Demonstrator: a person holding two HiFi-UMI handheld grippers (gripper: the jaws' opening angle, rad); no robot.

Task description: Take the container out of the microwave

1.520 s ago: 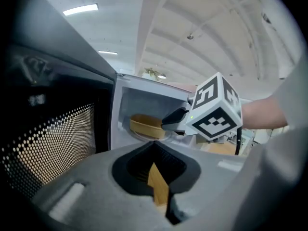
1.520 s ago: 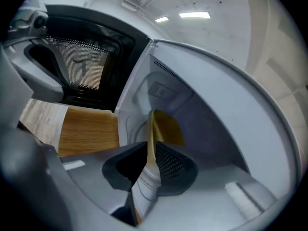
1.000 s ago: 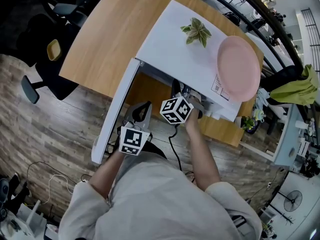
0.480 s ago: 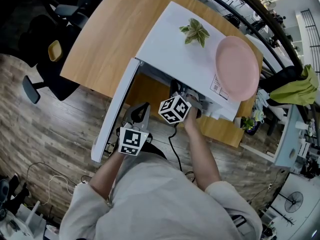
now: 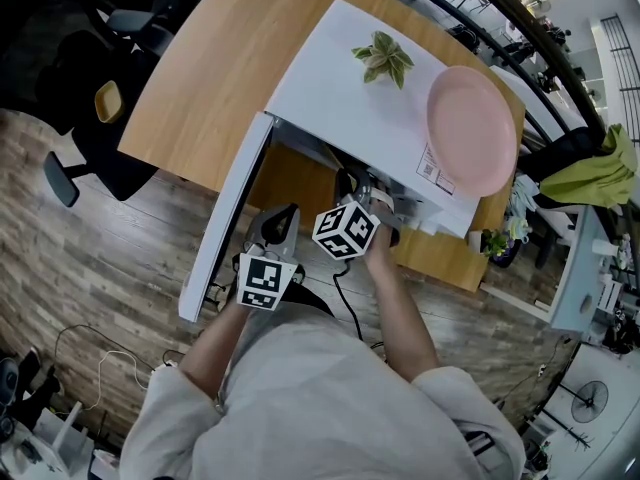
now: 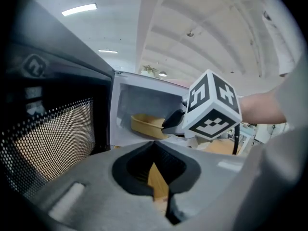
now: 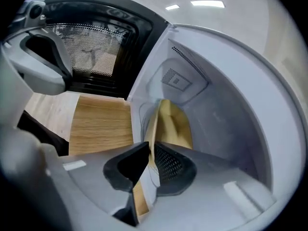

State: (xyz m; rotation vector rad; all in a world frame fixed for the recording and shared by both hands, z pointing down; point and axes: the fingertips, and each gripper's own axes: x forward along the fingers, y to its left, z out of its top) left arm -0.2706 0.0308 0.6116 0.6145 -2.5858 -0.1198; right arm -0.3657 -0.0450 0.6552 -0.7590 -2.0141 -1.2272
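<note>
The right gripper (image 7: 150,154) has just been closing its jaws, and they now pinch the thin near wall of the yellow container (image 7: 174,123), with the rim running up between the pads. The left gripper (image 6: 155,150) has its jaws drawn together on nothing; it hangs low and outside, just beside the open door (image 5: 224,230).

The container sits inside the microwave (image 5: 345,103), on the cavity floor, straight ahead of the right gripper. In the right gripper view its long axis runs away from the jaws, deeper into the cavity, so the grip is on the end nearest the opening. The right hand is plainly the nearer one; the left gripper view shows the container (image 6: 144,125) only from a distance, past the right gripper's marker cube.

The way out looks to be straight back towards the person, along that long axis. The cavity's side wall curves close on one side of the container, and the front edge of the floor lies between it and open air, so the far end probably needs to stay level or it may catch there. The door is swung wide to the left and leaves the opening free. A pink plate (image 5: 470,133) and a small plant (image 5: 382,58) rest on the microwave's top, out of the path
</note>
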